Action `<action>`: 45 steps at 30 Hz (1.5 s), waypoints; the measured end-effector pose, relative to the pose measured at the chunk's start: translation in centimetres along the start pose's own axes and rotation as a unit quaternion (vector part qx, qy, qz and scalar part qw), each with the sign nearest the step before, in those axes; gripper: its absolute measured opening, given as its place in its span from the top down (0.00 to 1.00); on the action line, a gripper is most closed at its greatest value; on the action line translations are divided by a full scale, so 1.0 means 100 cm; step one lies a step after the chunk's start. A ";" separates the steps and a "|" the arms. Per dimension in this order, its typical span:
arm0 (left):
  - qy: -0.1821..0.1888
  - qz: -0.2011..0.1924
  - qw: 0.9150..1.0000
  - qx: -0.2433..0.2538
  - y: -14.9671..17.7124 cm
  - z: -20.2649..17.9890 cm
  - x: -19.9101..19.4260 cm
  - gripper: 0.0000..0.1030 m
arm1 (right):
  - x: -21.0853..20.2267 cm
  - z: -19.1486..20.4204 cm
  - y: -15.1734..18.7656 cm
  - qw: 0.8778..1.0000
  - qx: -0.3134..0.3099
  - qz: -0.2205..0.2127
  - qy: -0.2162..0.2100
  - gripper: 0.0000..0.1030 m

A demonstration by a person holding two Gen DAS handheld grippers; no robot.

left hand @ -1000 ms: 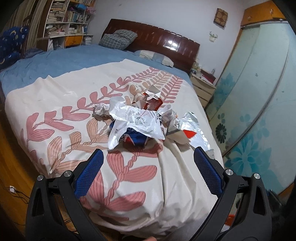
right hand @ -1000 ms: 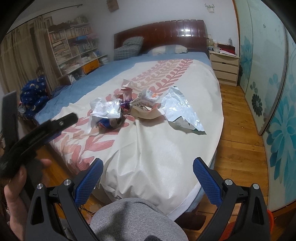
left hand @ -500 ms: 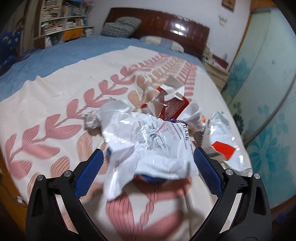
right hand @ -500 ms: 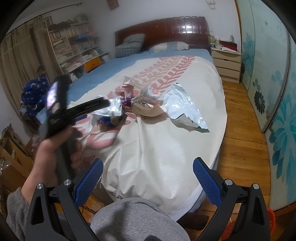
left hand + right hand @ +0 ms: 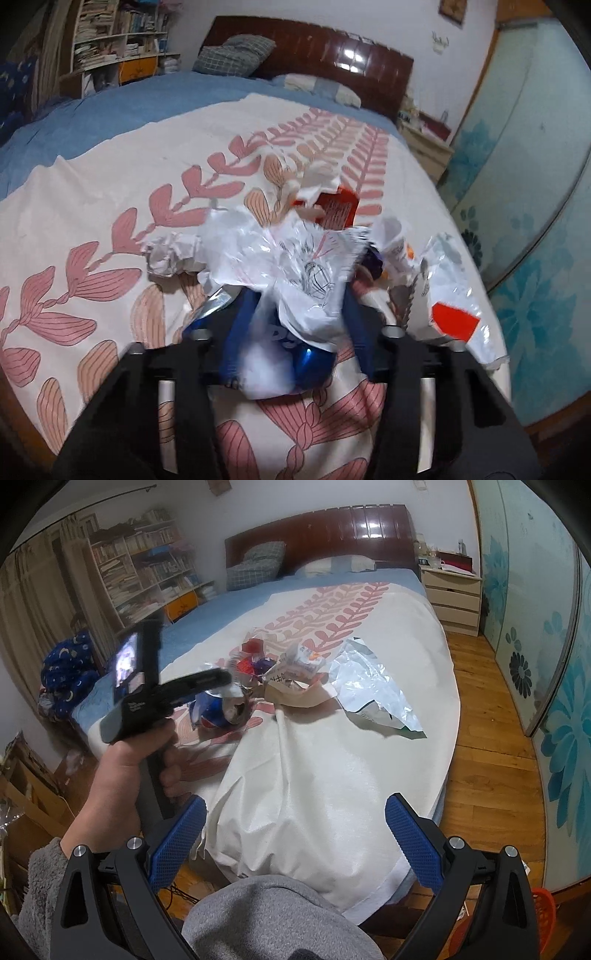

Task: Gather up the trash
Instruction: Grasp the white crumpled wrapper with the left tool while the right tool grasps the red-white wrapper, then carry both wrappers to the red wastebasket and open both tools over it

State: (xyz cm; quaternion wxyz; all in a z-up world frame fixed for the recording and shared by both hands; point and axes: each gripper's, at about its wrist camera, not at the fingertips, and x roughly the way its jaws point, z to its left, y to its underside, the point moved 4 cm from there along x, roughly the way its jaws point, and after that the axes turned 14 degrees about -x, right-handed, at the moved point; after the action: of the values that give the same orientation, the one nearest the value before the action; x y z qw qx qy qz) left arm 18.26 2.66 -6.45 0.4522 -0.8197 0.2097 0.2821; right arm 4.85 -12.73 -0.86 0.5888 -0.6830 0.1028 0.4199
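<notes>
The trash sits in one little heap in the middle of the bed, on the white cover with pink leaves. It is all bunched up there, so one grab can take a few bits at once.

The left gripper is down at the near edge of the heap. Its blue fingers have just been closing, and now they pinch a crumpled white wrapper with a shiny blue wrapper under it. The white one bulges up between the fingers, so the hold looks tight. I think the grab comes at the near side because that part is easy to reach from the foot of the bed.

The left hand wraps around the handle from below, and that tips the gripper down at the heap.

More trash lies close behind: a small paper ball, a red packet and a big silver bag off to the side. They still need picking up.

The right gripper waits low at the foot of the bed. Its fingers stand wide apart with nothing in them, ready for a turn. A bit of an orange basket shows on the floor at the right. It may be for the trash, but I cannot tell.
</notes>
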 end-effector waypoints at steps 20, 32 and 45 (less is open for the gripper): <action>0.090 -0.064 0.991 -0.075 0.000 0.051 -0.103 0.78 | 0.140 0.007 -0.121 0.984 -0.176 0.021 0.009 0.33; 0.065 -0.073 0.994 -0.043 0.013 0.050 -0.121 0.78 | 0.155 0.017 -0.117 0.988 -0.133 0.026 -0.075 0.83; 0.095 -0.120 0.987 0.054 0.043 -0.063 -0.187 0.78 | -0.151 -0.127 -0.058 0.983 -0.038 -0.138 -0.116 0.83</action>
State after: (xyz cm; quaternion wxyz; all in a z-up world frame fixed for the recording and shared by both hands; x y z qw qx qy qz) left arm 3.30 -3.22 5.80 0.5042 -0.8365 0.1669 0.1348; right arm 4.80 -27.75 13.21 0.6224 -0.6591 -0.0780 0.4149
